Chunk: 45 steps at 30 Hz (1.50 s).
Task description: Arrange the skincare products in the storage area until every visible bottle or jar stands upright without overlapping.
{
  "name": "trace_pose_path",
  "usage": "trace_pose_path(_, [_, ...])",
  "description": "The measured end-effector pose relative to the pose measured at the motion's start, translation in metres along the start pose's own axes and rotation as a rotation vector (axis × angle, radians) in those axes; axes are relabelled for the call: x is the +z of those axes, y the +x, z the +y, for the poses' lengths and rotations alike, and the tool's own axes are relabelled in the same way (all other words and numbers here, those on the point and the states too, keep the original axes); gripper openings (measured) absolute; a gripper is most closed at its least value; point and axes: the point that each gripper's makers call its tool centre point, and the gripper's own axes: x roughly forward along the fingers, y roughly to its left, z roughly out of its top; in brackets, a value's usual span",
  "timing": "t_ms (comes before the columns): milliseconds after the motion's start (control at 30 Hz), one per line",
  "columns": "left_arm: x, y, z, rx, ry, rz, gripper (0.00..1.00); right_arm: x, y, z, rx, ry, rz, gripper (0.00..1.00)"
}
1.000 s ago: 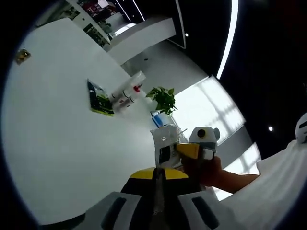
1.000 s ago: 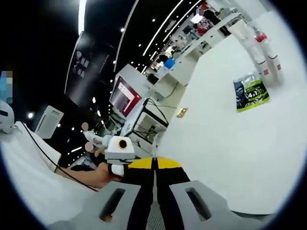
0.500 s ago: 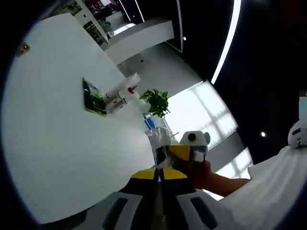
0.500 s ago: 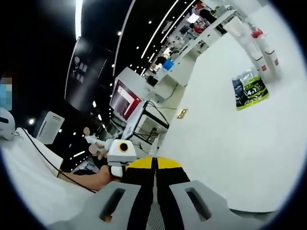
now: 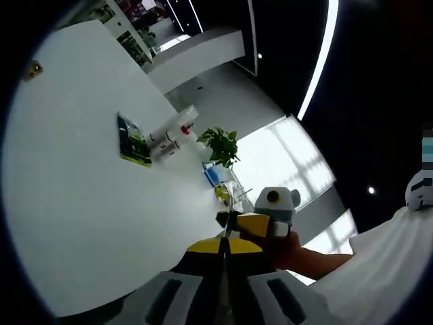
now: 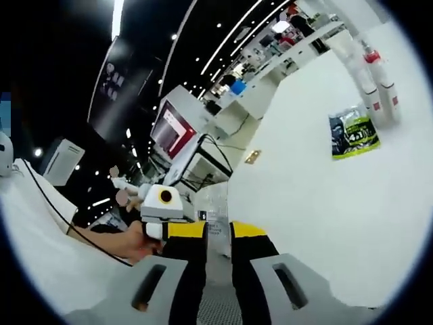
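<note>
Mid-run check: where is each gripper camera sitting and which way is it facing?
Left gripper view: rides the left gripper, jaws together, facing across the white table to the green-and-black sachet and white bottles with red caps; the person's hand shows.
Right gripper view: rides the right gripper, jaws apart, facing the same table, sachet and bottles.
Shared: table, sachet, bottles.

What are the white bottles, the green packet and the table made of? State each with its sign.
White bottles: probably plastic, judging by the smooth opaque white bodies with red marks. Green packet: likely flexible plastic film or foil, since it lies flat with glossy print. Table: a smooth matte white top, perhaps laminate; the material can't be settled.
</note>
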Motion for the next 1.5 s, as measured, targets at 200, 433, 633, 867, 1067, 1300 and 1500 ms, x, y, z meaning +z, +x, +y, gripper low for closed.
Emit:
trace_pose_path(200, [0.002, -0.002, 0.003, 0.014, -0.009, -0.012, 0.00, -0.005, 0.006, -0.007, -0.092, -0.169, 0.019, 0.33])
trace_pose_path(433, [0.002, -0.002, 0.008, 0.035, -0.020, -0.010, 0.00, 0.003, 0.001, -0.019, -0.175, -0.249, -0.014, 0.45])
trace_pose_path(633, [-0.008, 0.003, 0.014, 0.062, -0.030, 0.043, 0.00, -0.002, 0.002, -0.026, -0.251, -0.370, 0.026, 0.45])
trace_pose_path(867, [-0.008, 0.004, 0.029, 0.101, -0.053, 0.076, 0.00, -0.008, 0.004, -0.031, -0.276, -0.408, 0.065, 0.42])
trace_pose_path(1067, [0.007, 0.003, 0.045, 0.142, -0.093, 0.099, 0.00, -0.012, 0.004, -0.036, -0.314, -0.457, 0.096, 0.39])
trace_pose_path(1300, [0.028, 0.009, 0.063, 0.150, -0.124, 0.145, 0.01, -0.023, 0.007, -0.040, -0.335, -0.537, 0.166, 0.33])
trace_pose_path(1500, [0.047, 0.016, 0.071, 0.142, -0.133, 0.137, 0.01, -0.027, 0.008, -0.046, -0.346, -0.533, 0.197, 0.33])
